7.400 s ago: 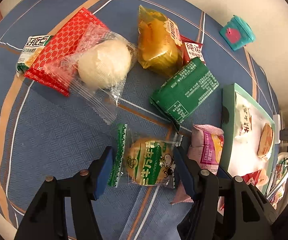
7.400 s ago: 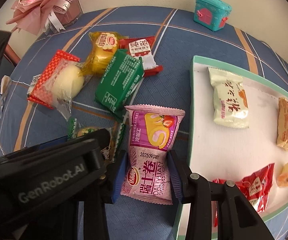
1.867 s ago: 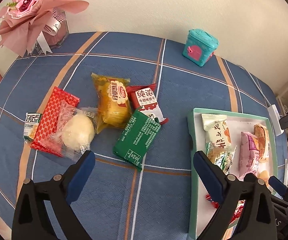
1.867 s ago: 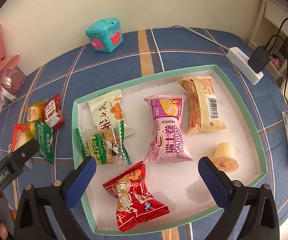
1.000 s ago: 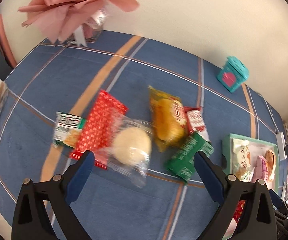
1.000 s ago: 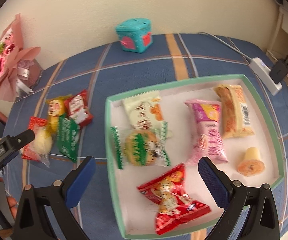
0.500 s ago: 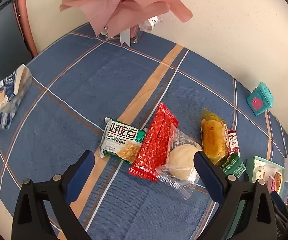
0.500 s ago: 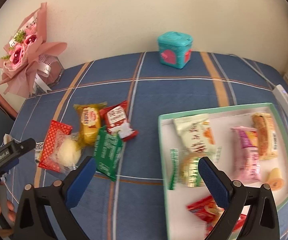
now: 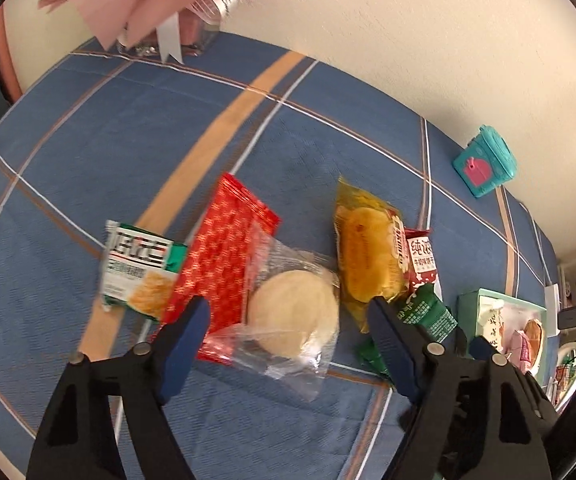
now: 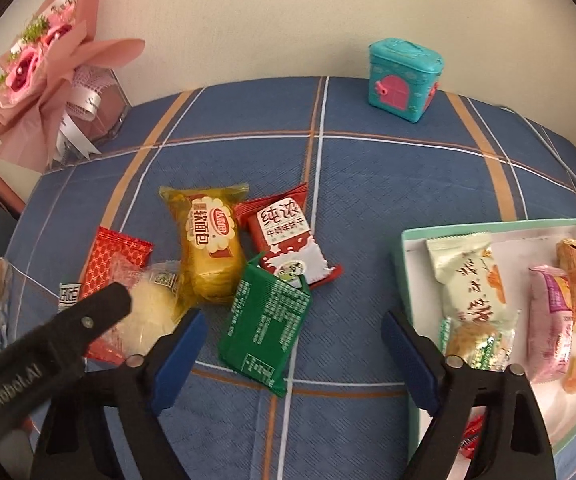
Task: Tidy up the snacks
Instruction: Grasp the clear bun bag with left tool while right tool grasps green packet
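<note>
The left gripper (image 9: 288, 320) is closing, its jaws astride the clear-wrapped bun (image 9: 292, 313) but not yet pressing it. The bun lies on the red pack (image 9: 223, 256), with a green-and-white cracker pack (image 9: 137, 268) at 9 o'clock and a yellow cake (image 9: 368, 256) at 3 o'clock.

The right gripper (image 10: 294, 354) is closing too, its jaws either side of the green pack (image 10: 265, 330), which lies flat on the desk (image 10: 368, 184), pads clear of it. A red-and-white biscuit pack (image 10: 288, 236) touches it at 12 o'clock. The tray (image 10: 406, 276), at 3 o'clock, already holds several snacks.

A second ago both grippers were spread at their widest, and the right one looked down over the tray; now both are over the loose pile and narrowing. That suggests the next pair of pickups has begun, with six snacks left on the desk.
</note>
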A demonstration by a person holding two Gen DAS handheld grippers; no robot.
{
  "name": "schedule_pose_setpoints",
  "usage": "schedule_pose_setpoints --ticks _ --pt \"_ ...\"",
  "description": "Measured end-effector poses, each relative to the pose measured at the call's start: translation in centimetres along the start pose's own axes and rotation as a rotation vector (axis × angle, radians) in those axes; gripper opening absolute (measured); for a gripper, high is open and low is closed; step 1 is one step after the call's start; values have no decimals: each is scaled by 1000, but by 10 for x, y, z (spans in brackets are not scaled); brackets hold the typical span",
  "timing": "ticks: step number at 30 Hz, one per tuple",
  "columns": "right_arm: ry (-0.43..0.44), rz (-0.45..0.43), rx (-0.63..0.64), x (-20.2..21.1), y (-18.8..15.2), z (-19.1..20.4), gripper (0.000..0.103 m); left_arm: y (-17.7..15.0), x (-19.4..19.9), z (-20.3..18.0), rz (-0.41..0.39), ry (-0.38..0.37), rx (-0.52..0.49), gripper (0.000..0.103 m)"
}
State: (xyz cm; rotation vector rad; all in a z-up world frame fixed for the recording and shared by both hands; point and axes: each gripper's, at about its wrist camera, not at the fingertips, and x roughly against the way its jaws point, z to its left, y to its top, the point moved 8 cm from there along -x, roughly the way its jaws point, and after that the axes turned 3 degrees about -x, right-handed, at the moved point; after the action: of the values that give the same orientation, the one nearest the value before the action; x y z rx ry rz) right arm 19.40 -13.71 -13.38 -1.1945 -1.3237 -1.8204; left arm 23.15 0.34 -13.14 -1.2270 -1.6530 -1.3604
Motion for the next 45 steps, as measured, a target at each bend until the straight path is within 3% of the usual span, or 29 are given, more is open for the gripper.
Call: schedule_pose_setpoints --ticks 4,9,12,14,20,36,45 --pt "-7 10 13 -11 0 7 82 -1 -6 -4 10 -8 8 67" --pt "0 13 33 -22 -1 14 77 -2 -15 4 31 -8 54 66" --pt "-4 17 32 -27 -1 16 67 -5 -19 3 48 -36 69 66" --pt "-2 26 25 -31 -2 16 55 -7 -22 1 56 -31 64 66" --pt "18 46 2 -32 -5 7 43 -13 -32 -9 87 -16 31 66" --pt "12 73 -20 -23 -21 -15 42 -20 -40 -25 115 -14 -4 59" --pt "41 50 -17 6 -28 -17 42 -20 -9 -28 58 -26 -16 58"
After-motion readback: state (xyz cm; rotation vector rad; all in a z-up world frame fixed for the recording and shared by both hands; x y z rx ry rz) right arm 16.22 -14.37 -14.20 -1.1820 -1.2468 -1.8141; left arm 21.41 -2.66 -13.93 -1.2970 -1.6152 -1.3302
